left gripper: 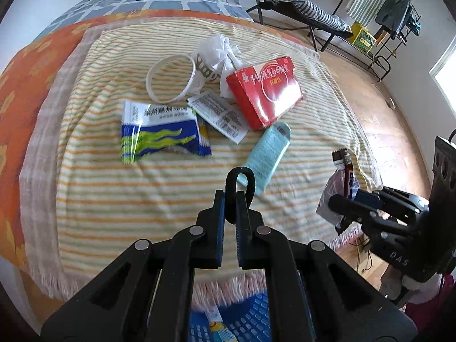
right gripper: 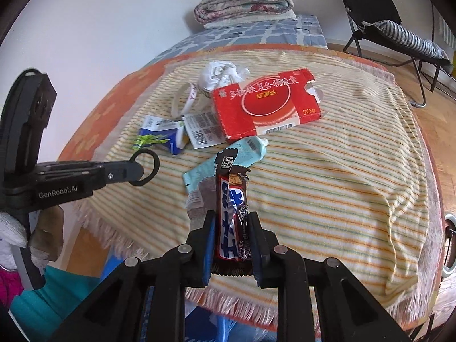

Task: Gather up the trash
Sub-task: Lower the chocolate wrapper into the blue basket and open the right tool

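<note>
My right gripper (right gripper: 231,225) is shut on a brown candy bar wrapper (right gripper: 230,213) and holds it above the striped towel (right gripper: 327,176); the wrapper also shows in the left wrist view (left gripper: 346,168). My left gripper (left gripper: 229,199) is shut on a black ring (left gripper: 240,183), also seen in the right wrist view (right gripper: 145,166). On the towel lie a red medicine box (left gripper: 265,88), a light blue tube (left gripper: 266,154), a blue and white packet (left gripper: 162,131), a barcode sachet (left gripper: 219,115), a white ring (left gripper: 171,77) and crumpled white plastic (left gripper: 219,50).
A blue plastic basket (left gripper: 242,322) stands below the towel's fringed front edge. The towel lies on an orange blanket (left gripper: 20,85) on a bed. A folding chair (left gripper: 296,2) and a clothes rack (left gripper: 393,14) stand on the wooden floor to the right.
</note>
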`<action>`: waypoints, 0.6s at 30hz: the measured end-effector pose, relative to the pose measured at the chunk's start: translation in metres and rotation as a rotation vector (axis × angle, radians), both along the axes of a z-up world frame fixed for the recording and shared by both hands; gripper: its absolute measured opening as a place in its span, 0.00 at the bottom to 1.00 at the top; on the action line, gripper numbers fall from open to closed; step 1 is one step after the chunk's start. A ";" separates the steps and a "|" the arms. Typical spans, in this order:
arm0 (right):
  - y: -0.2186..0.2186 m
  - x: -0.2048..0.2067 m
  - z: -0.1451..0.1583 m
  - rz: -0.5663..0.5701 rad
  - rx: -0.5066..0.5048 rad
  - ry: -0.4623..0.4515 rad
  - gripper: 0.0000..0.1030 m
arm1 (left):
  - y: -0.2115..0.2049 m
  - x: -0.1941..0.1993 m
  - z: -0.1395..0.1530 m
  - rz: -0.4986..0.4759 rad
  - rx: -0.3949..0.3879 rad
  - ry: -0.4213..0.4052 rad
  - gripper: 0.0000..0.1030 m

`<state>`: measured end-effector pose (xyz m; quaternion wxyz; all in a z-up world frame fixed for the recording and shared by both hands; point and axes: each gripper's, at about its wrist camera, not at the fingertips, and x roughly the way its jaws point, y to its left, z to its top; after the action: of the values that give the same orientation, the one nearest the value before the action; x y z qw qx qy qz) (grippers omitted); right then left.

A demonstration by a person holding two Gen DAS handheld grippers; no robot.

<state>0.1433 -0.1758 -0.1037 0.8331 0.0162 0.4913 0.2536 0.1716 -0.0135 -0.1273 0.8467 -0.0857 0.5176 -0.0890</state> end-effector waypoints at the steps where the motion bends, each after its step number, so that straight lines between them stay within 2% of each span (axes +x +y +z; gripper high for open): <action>1: 0.001 -0.004 0.002 0.002 0.003 -0.001 0.20 | 0.001 -0.004 0.001 0.000 0.001 -0.001 0.04; 10: 0.004 -0.039 0.015 0.025 0.018 -0.014 0.20 | 0.009 -0.052 0.009 0.008 -0.010 -0.004 0.04; 18: 0.012 -0.071 0.011 0.051 0.034 0.009 0.21 | 0.019 -0.091 -0.002 0.035 -0.026 0.032 0.04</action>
<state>0.0720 -0.1636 -0.0928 0.8238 0.0191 0.4908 0.2830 0.0808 0.0057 -0.1295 0.8385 -0.1074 0.5283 -0.0794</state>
